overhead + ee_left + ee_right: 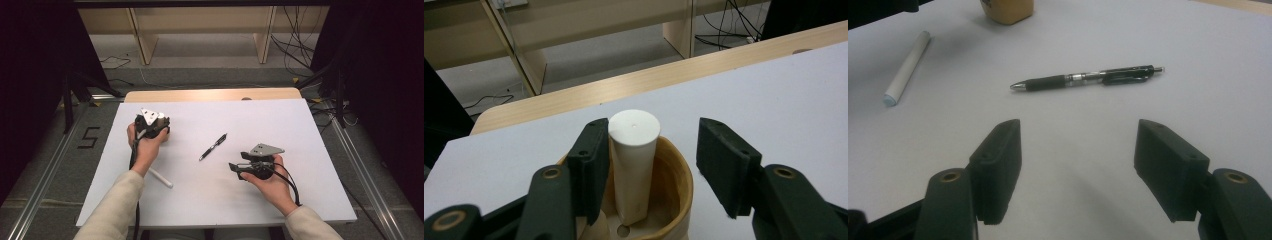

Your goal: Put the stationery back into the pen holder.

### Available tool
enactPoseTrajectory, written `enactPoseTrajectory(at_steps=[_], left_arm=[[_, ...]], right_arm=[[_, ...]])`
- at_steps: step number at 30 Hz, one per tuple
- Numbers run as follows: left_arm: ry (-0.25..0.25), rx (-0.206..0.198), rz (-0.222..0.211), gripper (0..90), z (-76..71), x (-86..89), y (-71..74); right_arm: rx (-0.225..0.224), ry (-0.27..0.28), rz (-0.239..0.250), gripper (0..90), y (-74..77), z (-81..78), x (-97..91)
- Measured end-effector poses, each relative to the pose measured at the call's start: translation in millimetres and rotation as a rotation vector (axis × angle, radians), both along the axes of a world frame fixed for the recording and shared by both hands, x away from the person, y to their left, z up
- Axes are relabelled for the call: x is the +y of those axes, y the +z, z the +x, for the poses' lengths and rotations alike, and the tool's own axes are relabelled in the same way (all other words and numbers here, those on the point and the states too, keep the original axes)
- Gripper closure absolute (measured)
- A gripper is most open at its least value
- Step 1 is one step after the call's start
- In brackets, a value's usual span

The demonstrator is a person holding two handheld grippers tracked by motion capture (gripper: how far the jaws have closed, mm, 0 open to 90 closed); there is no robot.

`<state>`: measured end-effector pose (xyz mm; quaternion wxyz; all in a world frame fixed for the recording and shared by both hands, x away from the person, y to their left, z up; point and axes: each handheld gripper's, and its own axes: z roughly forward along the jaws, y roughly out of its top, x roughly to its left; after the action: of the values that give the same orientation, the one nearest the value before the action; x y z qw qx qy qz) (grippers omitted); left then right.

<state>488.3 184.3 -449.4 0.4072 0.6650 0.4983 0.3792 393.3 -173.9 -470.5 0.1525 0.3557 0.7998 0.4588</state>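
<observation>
A: Where does the work stand?

B: The left claw (649, 165) is over the wooden cup (676, 185), near the worktop's (300, 130) far left corner. A white tube (633, 160) stands in the cup, leaning a little. The claw's jaws are apart: one touches the tube's side, the other stands clear of it, so I'd call that released, not a grip.

A: And the right claw?

B: The right claw (1078, 165) is open and holds nothing, low at the near right of the worktop in the high view (234, 169).

A: What's left lying out?

B: A black pen (1088, 79) at mid-worktop and a white marker (161, 178) near the left forearm. My guess is the pen goes next.

A: Which way is it from the right claw?

B: In the right gripper view it's at twelve o'clock, dead ahead, well apart from the jaws. Its long axis runs nine to three there, tip at nine, clip end at three. So it lies crosswise to the claw's line of sight and in line with the gap between the jaws.

A: Meaning?

B: Judging by that, the jaws would close along the barrel, not across it. The wrist would need a quarter turn first. In the high view the pen (213, 147) runs from seven to one, nearer the right hand (272, 187) than the left.
</observation>
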Motion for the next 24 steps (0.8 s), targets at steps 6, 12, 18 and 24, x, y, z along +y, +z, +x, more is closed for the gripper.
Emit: enactPoseTrajectory(at_steps=[6, 12, 18, 24], left_arm=[[-0.020, 0.002, 0.000, 42.1, -7.0, -0.9, 5.9], [-0.036, -0.012, 0.008, 41.0, -14.2, -1.3, 11.9], [-0.054, 0.011, -0.009, 39.2, -22.6, -3.7, 15.6], [-0.088, 0.022, -0.019, 39.0, -30.7, -3.9, 15.3]], right_arm=[[0.004, 0.002, 0.001, 36.3, 0.2, -0.4, 0.2], [0.001, 0.000, 0.000, 36.2, 0.1, -0.2, 0.2], [0.003, 0.001, -0.002, 36.1, 0.0, -0.3, 0.4], [0.003, -0.002, 0.000, 35.9, 0.3, -0.4, -0.2]])
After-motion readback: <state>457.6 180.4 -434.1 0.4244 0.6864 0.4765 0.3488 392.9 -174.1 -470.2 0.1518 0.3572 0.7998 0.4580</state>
